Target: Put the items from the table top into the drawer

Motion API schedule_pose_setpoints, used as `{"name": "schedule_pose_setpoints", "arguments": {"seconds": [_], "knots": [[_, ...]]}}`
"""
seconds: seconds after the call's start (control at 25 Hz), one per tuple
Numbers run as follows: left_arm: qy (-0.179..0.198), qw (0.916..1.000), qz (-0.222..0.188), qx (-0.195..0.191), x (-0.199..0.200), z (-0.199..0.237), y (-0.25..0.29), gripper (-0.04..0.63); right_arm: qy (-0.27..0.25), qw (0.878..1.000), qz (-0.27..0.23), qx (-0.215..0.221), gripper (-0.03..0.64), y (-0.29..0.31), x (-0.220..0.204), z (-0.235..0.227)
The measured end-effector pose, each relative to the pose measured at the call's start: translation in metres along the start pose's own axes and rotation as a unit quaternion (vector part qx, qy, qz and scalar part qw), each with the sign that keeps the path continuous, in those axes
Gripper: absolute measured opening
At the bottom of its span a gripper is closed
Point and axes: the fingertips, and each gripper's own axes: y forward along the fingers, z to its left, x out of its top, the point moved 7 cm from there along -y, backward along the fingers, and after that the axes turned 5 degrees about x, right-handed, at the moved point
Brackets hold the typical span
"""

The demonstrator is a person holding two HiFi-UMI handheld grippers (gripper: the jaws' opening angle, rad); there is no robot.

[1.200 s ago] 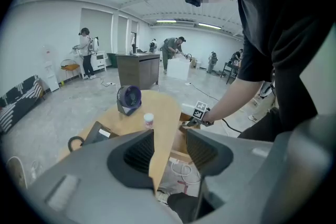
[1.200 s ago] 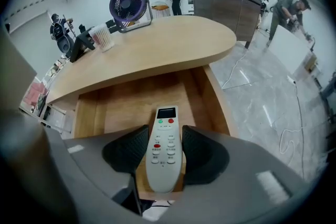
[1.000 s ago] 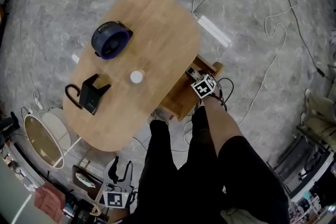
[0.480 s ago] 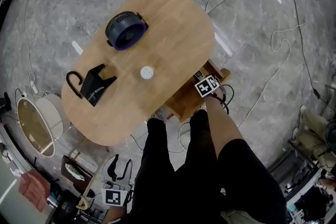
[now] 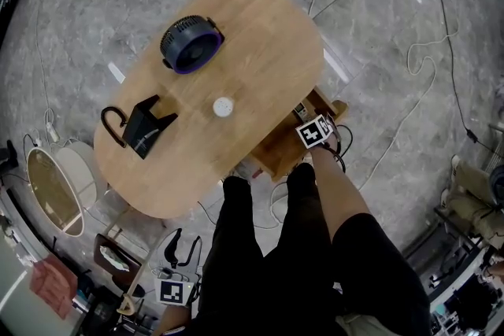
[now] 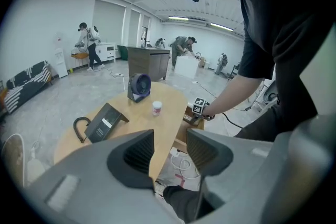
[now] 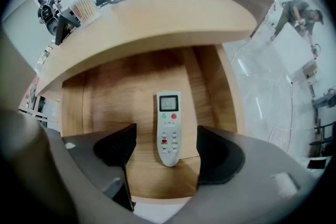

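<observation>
As right gripper (image 7: 167, 152) hangs over drawer (image 7: 105, 97), jaws spread wide, remote (image 7: 168, 123) lies untouched between them, long axis running away; left gripper (image 6: 170, 149) also spread, empty, well off.

On the table (image 5: 260, 51) a fan (image 5: 189, 45) sits at the far end, a phone (image 5: 146, 127) at the left, and a small jar (image 5: 224, 107) right of the phone. A drawer (image 5: 277, 152) juts out from under the table's right edge, and a remote (image 7: 168, 128) lies inside it.

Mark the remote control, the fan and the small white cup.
remote control (image 7: 168, 131), right gripper view, on its button panel.
fan (image 5: 190, 45), head view, on its round grille.
small white cup (image 5: 224, 107), head view, on its top.
</observation>
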Motion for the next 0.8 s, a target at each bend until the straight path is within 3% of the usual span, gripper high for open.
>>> {"name": "schedule_pose_setpoints", "arguments": {"seconds": [0.16,0.36,0.56,0.8], "knots": [[-0.002,0.9999,0.001,-0.014,0.001,0.001,0.001,0.197,-0.030,0.994,-0.108,-0.017,0.383,-0.054,0.012,0.011],[-0.015,0.9996,-0.003,-0.022,-0.007,0.009,0.003,0.202,-0.126,0.960,-0.250,0.012,0.418,-0.125,0.065,0.067],[0.011,0.9998,-0.014,-0.012,-0.008,0.024,0.005,0.230,-0.199,0.934,-0.295,0.035,0.439,-0.150,0.111,0.122],[0.054,0.9969,-0.056,0.013,0.020,0.057,0.034,0.285,-0.201,0.920,-0.333,0.040,0.439,-0.179,0.116,0.147]]}}
